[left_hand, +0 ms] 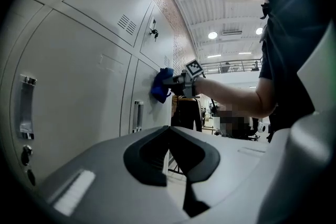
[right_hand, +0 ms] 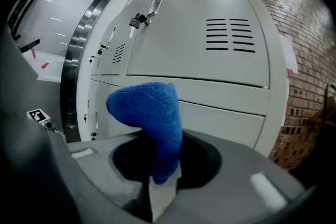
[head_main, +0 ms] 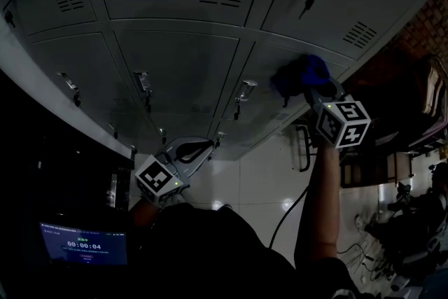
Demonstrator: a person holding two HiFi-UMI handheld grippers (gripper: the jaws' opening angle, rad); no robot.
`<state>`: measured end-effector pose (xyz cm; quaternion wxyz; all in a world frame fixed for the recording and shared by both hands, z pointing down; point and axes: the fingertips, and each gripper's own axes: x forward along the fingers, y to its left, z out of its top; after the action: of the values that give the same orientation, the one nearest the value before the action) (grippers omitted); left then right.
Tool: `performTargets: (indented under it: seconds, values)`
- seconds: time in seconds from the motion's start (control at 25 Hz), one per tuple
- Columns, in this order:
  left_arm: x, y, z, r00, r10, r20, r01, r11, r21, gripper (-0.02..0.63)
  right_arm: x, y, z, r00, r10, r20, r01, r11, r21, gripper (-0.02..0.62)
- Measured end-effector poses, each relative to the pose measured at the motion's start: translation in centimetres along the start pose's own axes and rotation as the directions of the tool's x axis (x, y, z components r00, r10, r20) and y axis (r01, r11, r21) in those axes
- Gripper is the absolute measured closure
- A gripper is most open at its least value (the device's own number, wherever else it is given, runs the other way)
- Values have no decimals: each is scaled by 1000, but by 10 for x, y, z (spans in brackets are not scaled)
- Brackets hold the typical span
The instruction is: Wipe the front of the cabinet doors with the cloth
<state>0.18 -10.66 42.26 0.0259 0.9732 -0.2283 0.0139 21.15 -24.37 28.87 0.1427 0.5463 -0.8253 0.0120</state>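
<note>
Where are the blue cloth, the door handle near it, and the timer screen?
blue cloth (right_hand: 151, 115): right gripper view, middle of its bulging fold.
door handle (left_hand: 137, 115): left gripper view, midway along the upright bar.
timer screen (head_main: 84, 243): head view, centre of the lit display.

Noted cloth (right_hand: 149, 118) as blue, terry-textured, bunched into a lump folded over at the top, lower end pinched in right gripper (right_hand: 157, 189). Found it laid against the front of a shut grey metal cabinet door (head_main: 266, 63), near that door's upper right corner.
</note>
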Motion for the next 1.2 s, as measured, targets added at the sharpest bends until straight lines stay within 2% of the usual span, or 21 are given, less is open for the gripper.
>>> performTargets:
  seconds: [0.48,0.76,0.92,1.2]
  values:
    - [6,-8,-5,1000,-12,-18,12,1000,-4,600,-43,-89,-23,979,-201,-24,202,978,59,515]
    - [7,-16,0,999,-29,-15,29,1000,-7,600,-55,-106,-34,965,-261,-42,263,963,57,515]
    - [4,-15,-6,1000,-21,-18,21,1000,-3,600,-53,-76,-36,979,-201,-30,203,978,49,515]
    - [-2,-12,-8,1000,-4,-21,3,1000,-21,600,-10,21,-36,1000,9,-15,-8,999,35,515]
